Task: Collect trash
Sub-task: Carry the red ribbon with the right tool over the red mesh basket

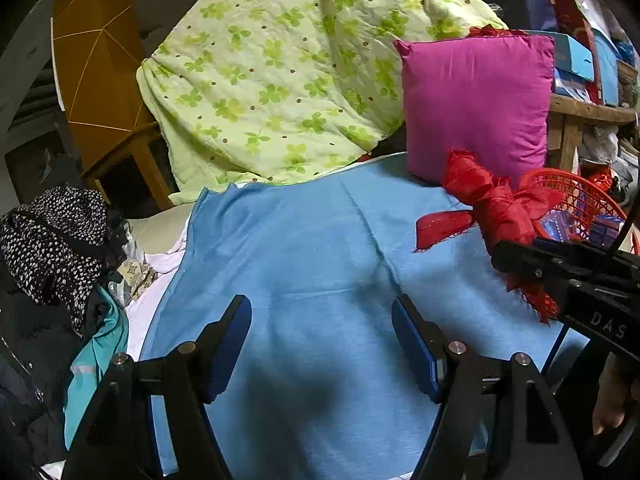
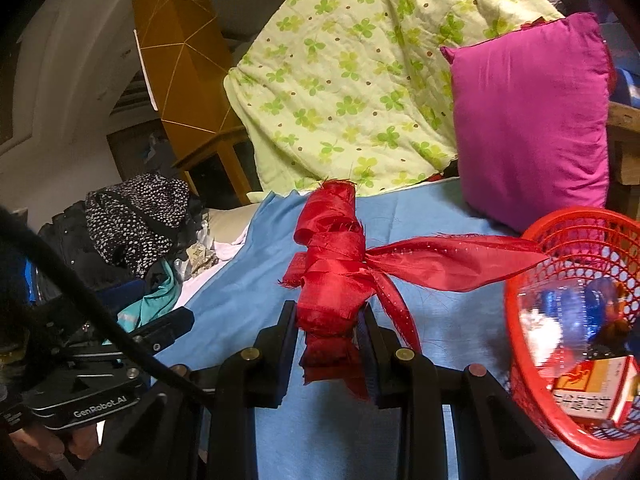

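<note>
1. The right claw (image 2: 328, 332) is clamped on a bundle of red ribbon (image 2: 332, 264), held above a bed spread with a blue sheet (image 2: 256, 312).
2. In the right wrist view a red mesh basket (image 2: 532, 256) sits at about 4 o'clock from the bundle, close by. It already holds a clear plastic bottle (image 2: 560, 320) and a red and yellow carton (image 2: 592, 388).
3. The left claw (image 1: 322, 344) stands apart with nothing between its pads, over bare blue sheet.
4. Risk: a long loose ribbon tail (image 2: 460, 260) reaches toward the basket rim. It could snag on the mesh or hang outside, leaving part of the trash on the bed.
5. Risk: the grip is low on a soft, rolled bundle, which may unwind or slip during the carry.
6. Risk: the basket looks light. A drag from the tail might tip it, with a magenta pillow (image 2: 532, 120) just behind, at 12 o'clock.
</note>
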Tool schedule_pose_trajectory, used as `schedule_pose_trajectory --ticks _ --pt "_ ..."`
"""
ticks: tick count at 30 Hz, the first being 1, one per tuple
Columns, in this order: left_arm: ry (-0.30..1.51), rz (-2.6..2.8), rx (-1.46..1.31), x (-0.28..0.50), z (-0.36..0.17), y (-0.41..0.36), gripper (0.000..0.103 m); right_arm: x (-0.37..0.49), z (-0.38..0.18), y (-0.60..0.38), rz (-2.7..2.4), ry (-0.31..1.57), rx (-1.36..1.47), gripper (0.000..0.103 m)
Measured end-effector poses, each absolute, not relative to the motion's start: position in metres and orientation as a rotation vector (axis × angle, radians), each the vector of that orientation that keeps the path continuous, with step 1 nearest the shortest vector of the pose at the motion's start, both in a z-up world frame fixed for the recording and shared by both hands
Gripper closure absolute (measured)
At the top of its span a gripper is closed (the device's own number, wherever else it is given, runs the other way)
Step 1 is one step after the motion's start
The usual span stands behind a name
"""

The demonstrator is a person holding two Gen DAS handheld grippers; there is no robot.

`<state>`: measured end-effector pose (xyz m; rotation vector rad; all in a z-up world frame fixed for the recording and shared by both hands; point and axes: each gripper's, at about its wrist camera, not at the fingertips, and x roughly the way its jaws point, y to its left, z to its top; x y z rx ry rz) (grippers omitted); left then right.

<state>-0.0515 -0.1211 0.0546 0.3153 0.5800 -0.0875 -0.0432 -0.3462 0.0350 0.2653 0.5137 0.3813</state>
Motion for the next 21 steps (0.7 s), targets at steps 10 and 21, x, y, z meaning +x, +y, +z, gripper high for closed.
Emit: schedule_pose_trajectory --ticks 10,21 --pt "0.574 -0.125 0.335 -0.054 0.058 -0.137 0.03 -0.058 0.041 -0.37 0.333 0.513 0.259 0.072" --pt "0.562 -0.155 0.358 -0.057 0.062 -0.152 0.03 -0.07 0.048 -0.386 0.292 0.493 0.245 0.072"
